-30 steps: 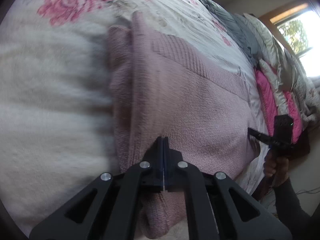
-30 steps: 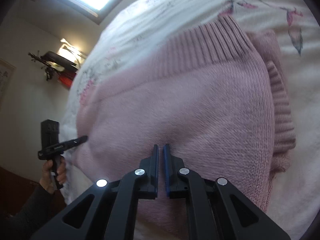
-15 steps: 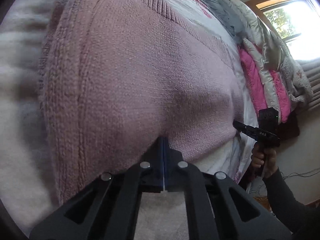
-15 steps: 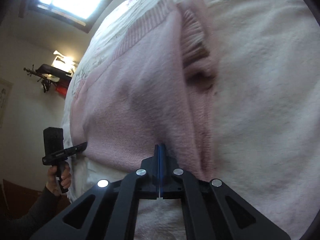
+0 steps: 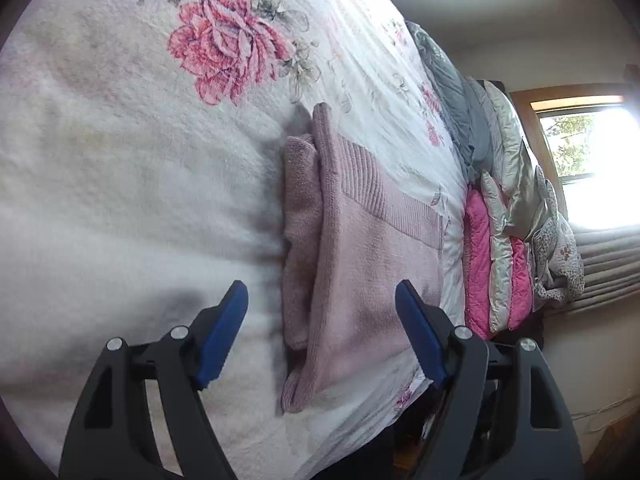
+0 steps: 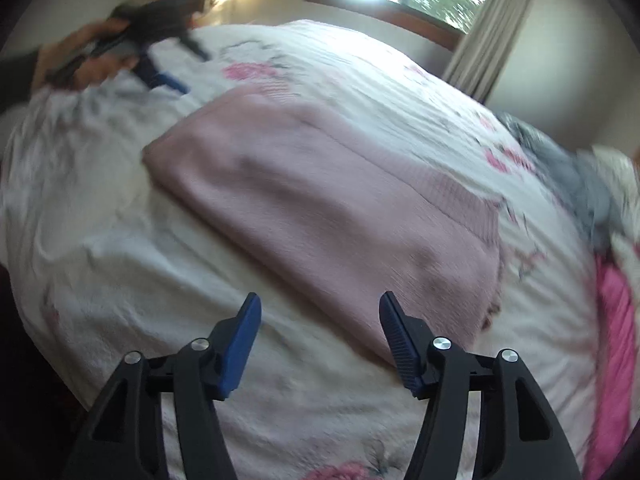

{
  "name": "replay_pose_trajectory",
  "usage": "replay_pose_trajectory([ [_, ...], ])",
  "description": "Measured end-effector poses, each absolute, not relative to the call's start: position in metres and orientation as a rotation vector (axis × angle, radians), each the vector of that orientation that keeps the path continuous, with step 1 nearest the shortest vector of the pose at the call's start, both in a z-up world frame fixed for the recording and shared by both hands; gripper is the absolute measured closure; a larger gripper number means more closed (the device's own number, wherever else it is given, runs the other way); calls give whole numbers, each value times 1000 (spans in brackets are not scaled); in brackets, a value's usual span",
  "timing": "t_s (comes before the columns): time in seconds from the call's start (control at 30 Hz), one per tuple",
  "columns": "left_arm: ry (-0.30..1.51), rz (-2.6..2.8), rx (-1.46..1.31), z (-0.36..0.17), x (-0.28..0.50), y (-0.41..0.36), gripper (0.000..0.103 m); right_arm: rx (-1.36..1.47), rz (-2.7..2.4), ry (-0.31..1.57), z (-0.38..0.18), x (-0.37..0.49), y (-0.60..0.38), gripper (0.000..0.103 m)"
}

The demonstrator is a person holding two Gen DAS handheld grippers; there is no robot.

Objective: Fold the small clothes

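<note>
A bed (image 5: pixel 120 200) with a white rose-print cover fills both views, quilts (image 5: pixel 496 240) piled at its far side under a bright window (image 5: pixel 588 140).

Left wrist view: the left gripper (image 5: pixel 320 332) hangs above the cover with its jaws spread wide and nothing between them. Half a second ago they were pinched shut on knit; now the pink sweater (image 5: pixel 372 264) lies free on the cover as a long folded rectangle, ribbed hem at its far end, a narrower layer showing along one edge.

Right wrist view, blurred by motion: the right gripper (image 6: pixel 320 340) is likewise wide open and empty, where it was clamped just before. The sweater (image 6: pixel 320 192) lies flat ahead of it. The other gripper, in the person's hand (image 6: pixel 92 60), is off beyond the sweater's far corner.

Both releases suggest this fold is laid; another halving or a tidy-up probably remains.
</note>
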State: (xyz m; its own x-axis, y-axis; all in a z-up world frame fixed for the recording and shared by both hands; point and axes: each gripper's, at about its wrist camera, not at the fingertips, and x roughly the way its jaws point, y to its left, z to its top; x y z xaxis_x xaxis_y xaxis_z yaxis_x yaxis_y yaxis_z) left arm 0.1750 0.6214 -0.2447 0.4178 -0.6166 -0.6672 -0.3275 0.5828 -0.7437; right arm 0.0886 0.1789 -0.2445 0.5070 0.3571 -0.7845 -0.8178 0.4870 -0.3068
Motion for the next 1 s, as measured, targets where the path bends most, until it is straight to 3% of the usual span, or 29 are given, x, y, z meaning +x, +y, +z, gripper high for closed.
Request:
replay_pose_trajectory([
  [0.2, 1250, -230, -1016, -268, 220, 616, 28, -929, 872, 587, -284, 36, 276, 40],
  [0.57, 1312, -322, -977, -288, 269, 598, 29, -1084, 828, 528, -341, 52, 341, 42],
  [0.6, 1311, -324, -975, -288, 271, 597, 31, -1083, 826, 522, -343, 51, 343, 42],
  [0.67, 1324, -313, -980, -292, 274, 594, 46, -1085, 824, 498, -346, 50, 349, 43],
  [0.77, 1345, -320, -983, -303, 279, 593, 57, -1057, 825, 482, -348, 55, 360, 43],
  [1.0, 1366, -360, -963, -313, 290, 587, 61, -959, 829, 481, -346, 69, 375, 43],
])
